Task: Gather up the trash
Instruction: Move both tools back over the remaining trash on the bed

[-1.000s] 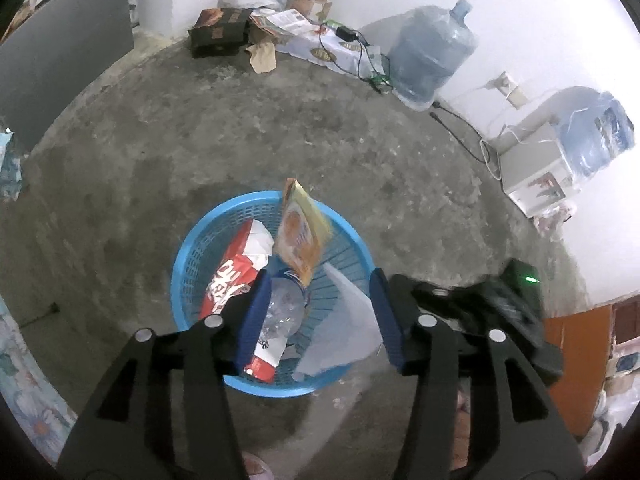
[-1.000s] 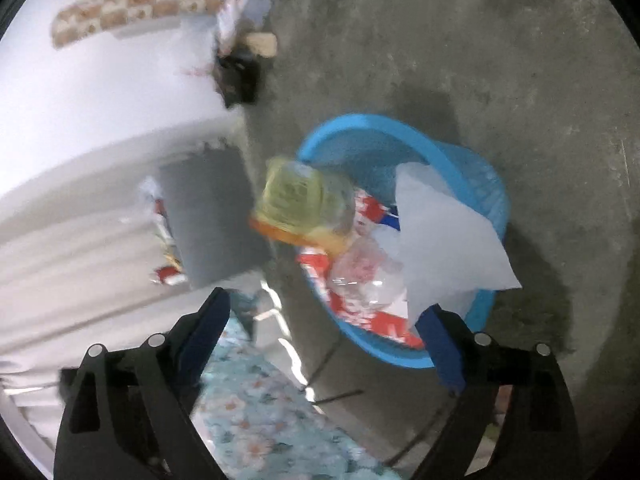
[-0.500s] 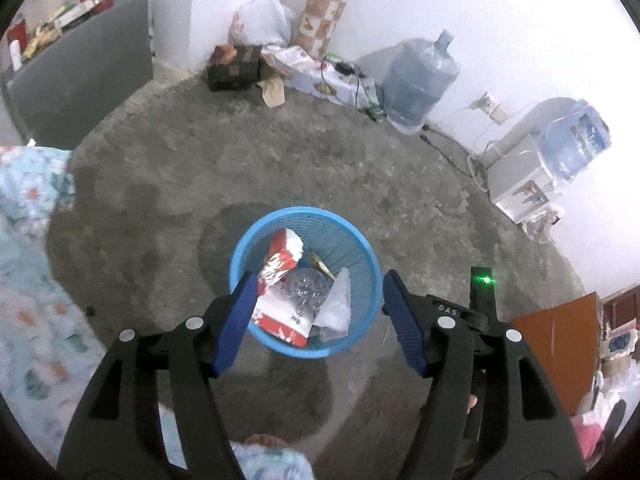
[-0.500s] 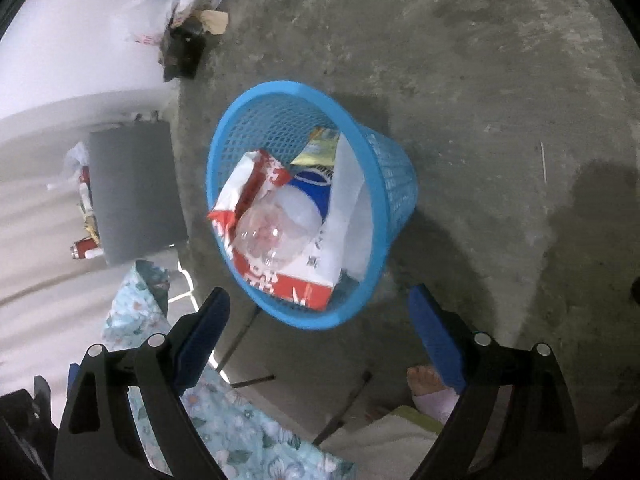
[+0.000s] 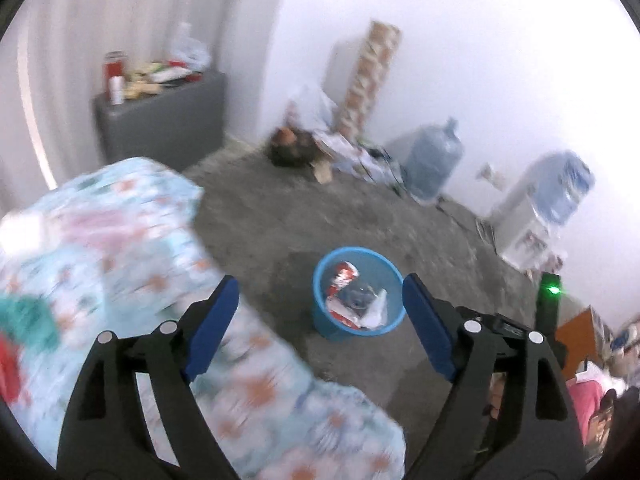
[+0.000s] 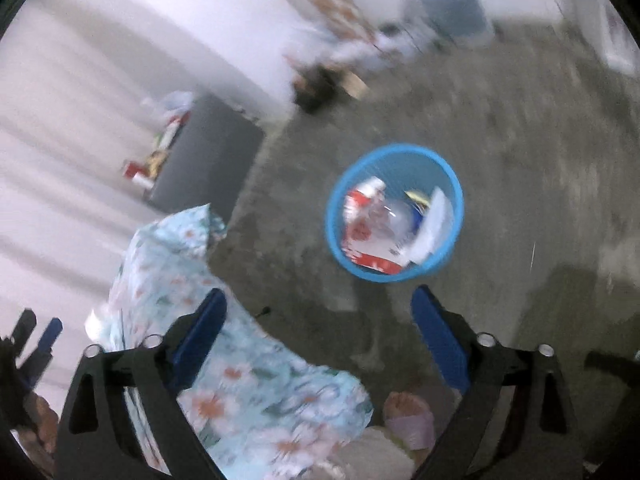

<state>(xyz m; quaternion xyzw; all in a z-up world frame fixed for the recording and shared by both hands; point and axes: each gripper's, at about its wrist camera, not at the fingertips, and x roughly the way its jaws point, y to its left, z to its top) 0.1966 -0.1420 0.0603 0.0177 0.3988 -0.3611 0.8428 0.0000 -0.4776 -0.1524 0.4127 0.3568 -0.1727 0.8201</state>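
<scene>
The blue-padded fingers (image 5: 210,326) of the left gripper (image 5: 320,326) are spread wide, having just been opening, and nothing is held between them. The right gripper (image 6: 320,334) is likewise seen with its blue pads (image 6: 438,336) set far apart and empty.

Beyond the fingertips of both, well apart from them, a round blue plastic mesh basket (image 5: 384,322) is seen standing upright on the grey concrete floor (image 5: 260,216). Trash is held inside it: a red and white crumpled wrapper (image 6: 362,236), a clear plastic bottle (image 6: 390,220), a white sheet of paper (image 6: 434,220) leaning on the inner wall, and a small yellow packet (image 6: 416,196).

A light blue cloth with an orange floral print (image 5: 120,240) is draped at the lower left of both views, partly behind the left finger of each gripper. A bare foot (image 6: 404,408) is visible near the bottom of the right wrist view.

Farther off, a grey cabinet (image 5: 164,124) with cluttered items on top is placed against the wall. Two large translucent blue water jugs (image 5: 434,164) are seen along the white wall, one on the floor and one mounted on a white dispenser (image 5: 524,220). Both views are blurred.
</scene>
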